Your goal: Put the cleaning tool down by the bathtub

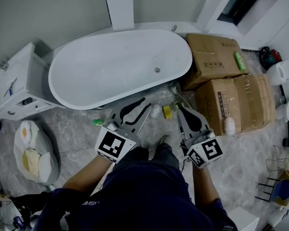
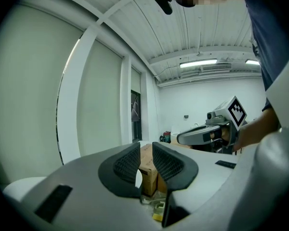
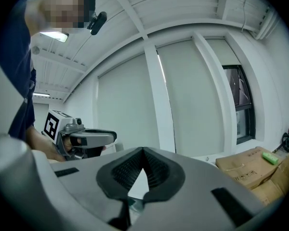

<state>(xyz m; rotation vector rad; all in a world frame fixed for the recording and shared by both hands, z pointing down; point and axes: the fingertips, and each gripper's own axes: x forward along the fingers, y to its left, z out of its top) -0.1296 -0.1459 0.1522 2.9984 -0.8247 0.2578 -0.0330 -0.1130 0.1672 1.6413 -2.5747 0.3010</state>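
cleaning tool (image 1: 167,111), small yellow thing, lying on floor (image 1: 77,138) right beside bathtub (image 1: 120,66), near cardboard boxes (image 1: 231,97); neither gripper holding it; left gripper (image 1: 147,103) hovering just short of it, fingers (image 2: 125,165) sitting a bit apart, nothing between; right gripper (image 1: 181,109) pointing same way, fingers (image 3: 156,170) pressing together at tips, empty

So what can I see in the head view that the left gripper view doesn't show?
Only the head view shows the white bathtub from above and the grey floor beside it. Only the left gripper view shows the ceiling lights. Both show the cardboard boxes and the right gripper.
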